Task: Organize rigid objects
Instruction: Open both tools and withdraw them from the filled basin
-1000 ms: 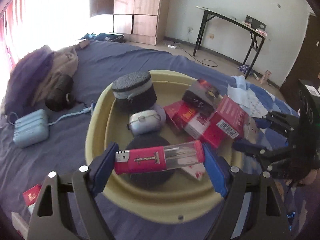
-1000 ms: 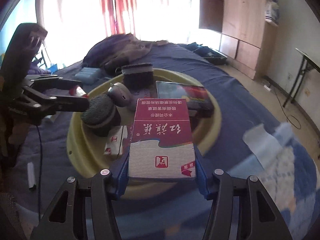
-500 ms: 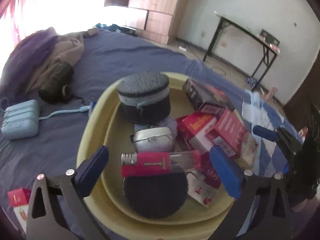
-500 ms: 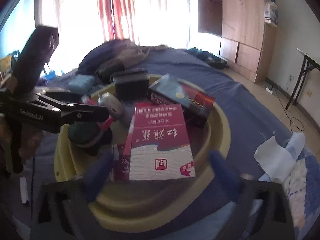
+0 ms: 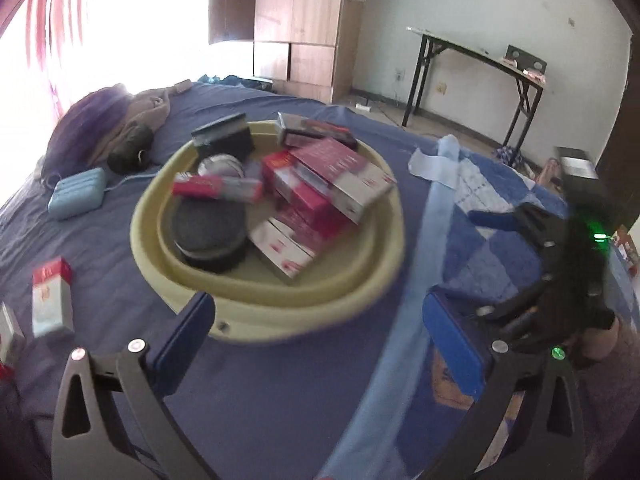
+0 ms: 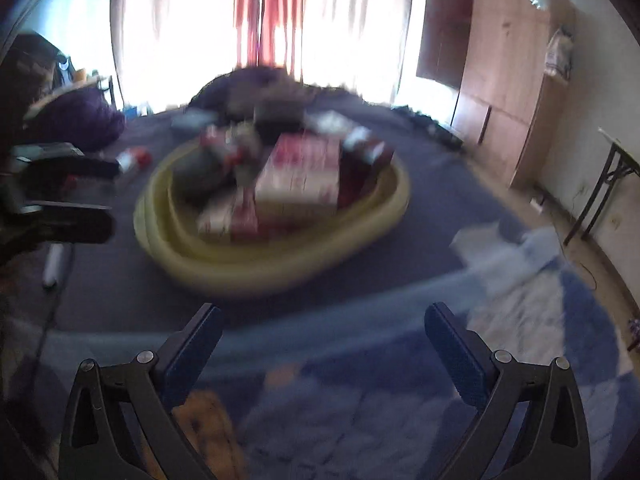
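Left tongs (image 5: 316, 334): spread wide, empty, near side of yellow basin (image 5: 320, 304). Right tongs (image 6: 320, 336): likewise wide, empty. Basin on bed (image 5: 100, 240) holds red boxes (image 5: 340, 176), lighter tube (image 5: 216, 188), two dark round cases (image 5: 208, 236). Outstanding, judged: small red-and-white carton (image 5: 52, 296) left of basin, plus another item at the frame edge, unidentifiable. Task well advanced, not complete.
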Action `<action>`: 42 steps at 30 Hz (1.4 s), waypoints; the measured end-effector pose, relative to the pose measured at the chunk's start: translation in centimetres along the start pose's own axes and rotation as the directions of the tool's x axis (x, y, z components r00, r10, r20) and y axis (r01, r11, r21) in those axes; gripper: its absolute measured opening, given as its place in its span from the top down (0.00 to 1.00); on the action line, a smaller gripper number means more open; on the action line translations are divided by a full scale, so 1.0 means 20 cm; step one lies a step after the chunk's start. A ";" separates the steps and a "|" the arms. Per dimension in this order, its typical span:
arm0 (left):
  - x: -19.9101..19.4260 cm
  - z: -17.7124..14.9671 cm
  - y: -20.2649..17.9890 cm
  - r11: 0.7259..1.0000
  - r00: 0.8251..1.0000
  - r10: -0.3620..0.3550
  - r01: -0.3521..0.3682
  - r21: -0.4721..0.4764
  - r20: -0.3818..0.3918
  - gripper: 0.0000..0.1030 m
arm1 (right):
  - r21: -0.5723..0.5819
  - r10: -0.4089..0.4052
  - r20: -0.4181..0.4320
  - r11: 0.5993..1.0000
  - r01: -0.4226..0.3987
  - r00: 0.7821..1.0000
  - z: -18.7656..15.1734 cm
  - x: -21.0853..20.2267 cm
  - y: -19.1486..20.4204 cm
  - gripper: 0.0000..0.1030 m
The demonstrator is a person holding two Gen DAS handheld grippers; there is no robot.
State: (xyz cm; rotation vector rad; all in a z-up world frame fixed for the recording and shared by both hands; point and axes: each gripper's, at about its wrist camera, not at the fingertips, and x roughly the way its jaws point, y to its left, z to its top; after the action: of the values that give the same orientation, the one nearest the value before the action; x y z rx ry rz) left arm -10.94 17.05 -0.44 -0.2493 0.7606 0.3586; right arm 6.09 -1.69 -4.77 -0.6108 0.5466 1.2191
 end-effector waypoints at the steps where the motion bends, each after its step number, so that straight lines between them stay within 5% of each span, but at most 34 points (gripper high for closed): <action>1: 0.02 -0.04 -0.02 1.000 1.000 0.001 -0.001 0.002 0.000 0.00 | -0.018 0.009 -0.027 1.000 -0.009 1.000 -0.01 0.04 0.02 0.00; 4: 0.16 -0.10 -0.04 0.998 0.996 0.050 -0.048 0.031 -0.072 0.00 | -0.039 0.015 -0.084 0.999 -0.018 0.996 0.00 0.13 0.04 0.00; 12: 0.39 -0.14 0.12 0.981 0.976 0.133 -0.155 -0.119 -0.170 0.00 | 0.021 0.053 -0.120 0.998 -0.051 0.991 0.07 0.29 -0.04 0.00; 20: 0.43 -0.12 0.08 0.973 0.973 0.189 -0.204 -0.111 -0.136 0.00 | -0.046 -0.022 -0.137 0.999 0.016 0.990 0.13 0.39 0.00 0.00; 42: 0.43 -0.12 0.07 0.972 0.972 0.188 -0.204 -0.112 -0.139 0.00 | -0.041 -0.016 -0.148 0.999 0.010 0.989 0.13 0.41 0.00 0.00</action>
State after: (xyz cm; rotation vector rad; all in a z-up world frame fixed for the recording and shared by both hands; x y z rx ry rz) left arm -7.27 19.50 -8.32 -0.3188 0.8926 0.5840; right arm 8.42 5.83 -8.46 -0.7422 0.6428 1.1809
